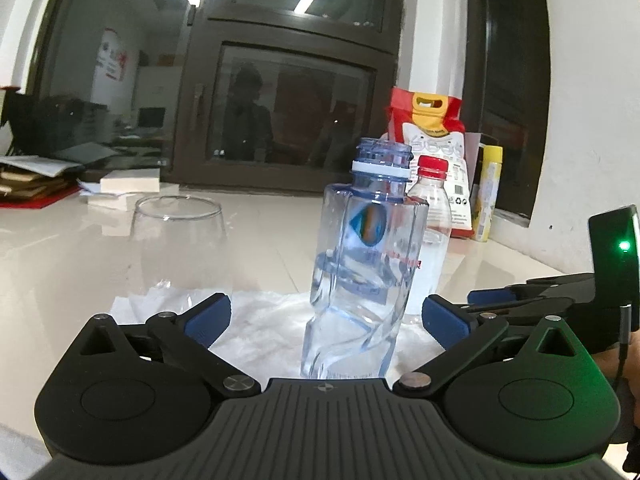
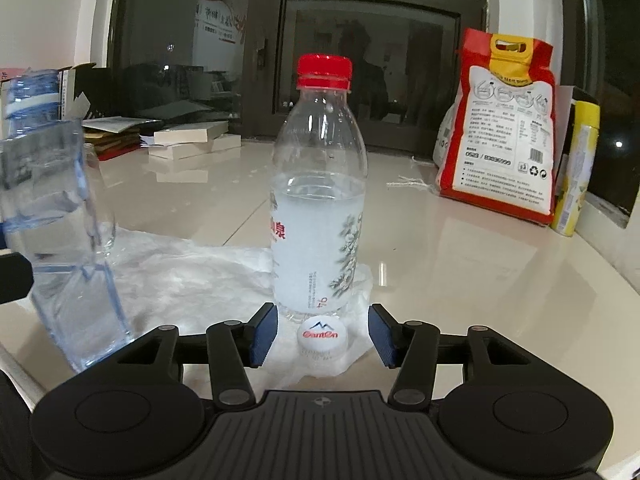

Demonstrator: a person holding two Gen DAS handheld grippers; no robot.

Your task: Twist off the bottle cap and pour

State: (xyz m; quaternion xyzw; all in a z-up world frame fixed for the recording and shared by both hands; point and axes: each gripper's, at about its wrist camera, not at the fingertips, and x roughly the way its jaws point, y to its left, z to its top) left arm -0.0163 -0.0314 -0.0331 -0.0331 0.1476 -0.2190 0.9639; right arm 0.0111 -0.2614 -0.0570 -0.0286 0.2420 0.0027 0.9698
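An uncapped clear blue bottle point(image 1: 360, 256), partly filled with water, stands on a white cloth point(image 1: 272, 320). My left gripper point(image 1: 328, 318) is open around the bottle's lower part, its blue pads point(image 1: 212, 316) apart from the sides. The bottle's white cap point(image 2: 322, 338) lies on the cloth point(image 2: 192, 276) between the open fingers of my right gripper point(image 2: 323, 335), which do not touch it. The blue bottle point(image 2: 60, 220) stands at the left of the right wrist view. An empty clear glass point(image 1: 180, 248) stands left of the bottle.
A red-capped bottle point(image 2: 320, 200) of cloudy water stands just beyond the cap. A red and white bag point(image 2: 504, 128) and a yellow can point(image 2: 576, 168) lean at the back right wall. Books point(image 2: 192, 140) lie at the back left. A black housing with a green light point(image 1: 614, 248) is close on the right.
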